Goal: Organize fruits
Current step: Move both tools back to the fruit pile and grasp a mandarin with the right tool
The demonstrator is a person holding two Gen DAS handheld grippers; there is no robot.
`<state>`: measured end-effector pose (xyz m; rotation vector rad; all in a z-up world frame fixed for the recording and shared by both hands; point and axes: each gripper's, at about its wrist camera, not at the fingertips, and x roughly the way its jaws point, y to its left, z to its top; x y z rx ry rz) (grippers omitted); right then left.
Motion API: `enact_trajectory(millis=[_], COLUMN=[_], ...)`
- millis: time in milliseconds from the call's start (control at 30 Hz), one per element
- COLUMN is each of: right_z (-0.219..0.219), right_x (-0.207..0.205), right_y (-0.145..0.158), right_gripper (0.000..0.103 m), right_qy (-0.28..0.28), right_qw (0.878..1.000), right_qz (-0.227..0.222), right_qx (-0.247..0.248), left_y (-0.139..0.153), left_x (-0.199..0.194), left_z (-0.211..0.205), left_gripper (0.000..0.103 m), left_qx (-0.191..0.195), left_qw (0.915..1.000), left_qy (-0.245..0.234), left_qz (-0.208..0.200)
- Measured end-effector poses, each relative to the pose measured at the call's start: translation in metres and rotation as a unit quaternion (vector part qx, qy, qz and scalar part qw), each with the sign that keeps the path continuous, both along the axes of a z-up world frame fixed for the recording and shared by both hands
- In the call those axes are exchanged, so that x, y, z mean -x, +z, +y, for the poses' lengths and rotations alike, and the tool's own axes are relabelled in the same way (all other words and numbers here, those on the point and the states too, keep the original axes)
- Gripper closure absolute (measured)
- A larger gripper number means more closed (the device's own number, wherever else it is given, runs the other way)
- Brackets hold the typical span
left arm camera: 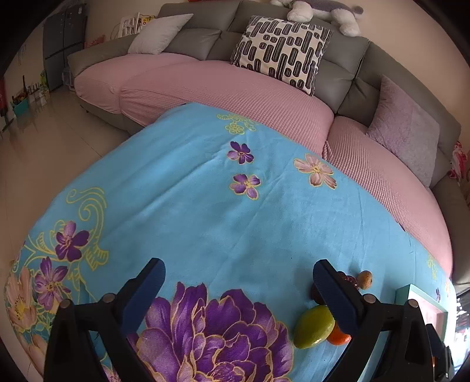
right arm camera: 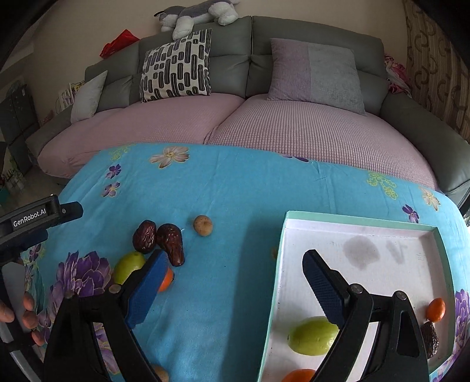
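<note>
On the blue flowered cloth (right arm camera: 235, 191) lie two dark red dates (right arm camera: 158, 239), a small tan fruit (right arm camera: 203, 225), a green fruit (right arm camera: 129, 266) and an orange (right arm camera: 166, 280) partly behind my right gripper's left finger. A white tray (right arm camera: 367, 255) with a teal rim holds a green fruit (right arm camera: 312, 335), a small orange (right arm camera: 436, 308), a dark date (right arm camera: 429, 339) and another orange (right arm camera: 298, 376). My right gripper (right arm camera: 235, 279) is open and empty above the cloth and the tray's left edge. My left gripper (left arm camera: 239, 282) is open and empty; the green fruit (left arm camera: 314, 326), orange (left arm camera: 337, 338) and tan fruit (left arm camera: 365, 279) lie by its right finger.
A grey sofa with pink seat covers (right arm camera: 264, 126) runs behind the table, with cushions (right arm camera: 176, 67) and a plush toy (right arm camera: 196, 13) on it. The left gripper body (right arm camera: 32, 220) and a hand show at the right wrist view's left edge. Another small tan fruit (right arm camera: 161, 373) lies near the front.
</note>
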<state>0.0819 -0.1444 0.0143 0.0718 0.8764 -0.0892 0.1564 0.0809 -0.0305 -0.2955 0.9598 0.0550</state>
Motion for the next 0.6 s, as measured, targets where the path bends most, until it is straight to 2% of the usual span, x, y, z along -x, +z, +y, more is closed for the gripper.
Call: enact_trajectory(millis=[167, 233, 367, 400, 500, 533, 600], right_z=[0.022, 0.031, 0.043, 0.045, 0.050, 0.050, 0.051], right_x=[-0.011, -0.015, -0.022, -0.024, -0.028, -0.029, -0.031], right_y=[-0.016, -0.021, -0.033, -0.036, -0.044, -0.046, -0.049], right_gripper=[0.014, 0.025, 0.037, 0.042, 0.047, 0.053, 0.060], right_qy=[0.033, 0.050, 0.063, 0.066, 0.071, 0.071, 0.070], right_qw=[0.999, 0.998, 0.996, 0.996, 0.994, 0.994, 0.993], right_qz=[0.022, 0.030, 0.048, 0.051, 0.061, 0.063, 0.067], right_qx=[-0.024, -0.028, -0.040, -0.044, -0.052, -0.056, -0.061], left_y=[-0.014, -0.021, -0.025, -0.025, -0.025, -0.025, -0.026], left_x=[-0.006, -0.008, -0.009, -0.009, -0.009, -0.009, -0.010], left_z=[-0.012, -0.013, -0.005, -0.003, -0.002, -0.003, -0.004], left_gripper=[0.003, 0.003, 0.014, 0.014, 0.015, 0.017, 0.017], left_qx=[-0.018, -0.026, -0.024, -0.021, -0.015, -0.011, -0.006], left_qw=[0.9994, 0.9989, 0.9989, 0.9990, 0.9992, 0.9992, 0.9992], left_qy=[-0.020, -0.019, -0.001, 0.002, 0.001, -0.001, -0.004], left_qz=[0.024, 0.035, 0.040, 0.039, 0.037, 0.038, 0.039])
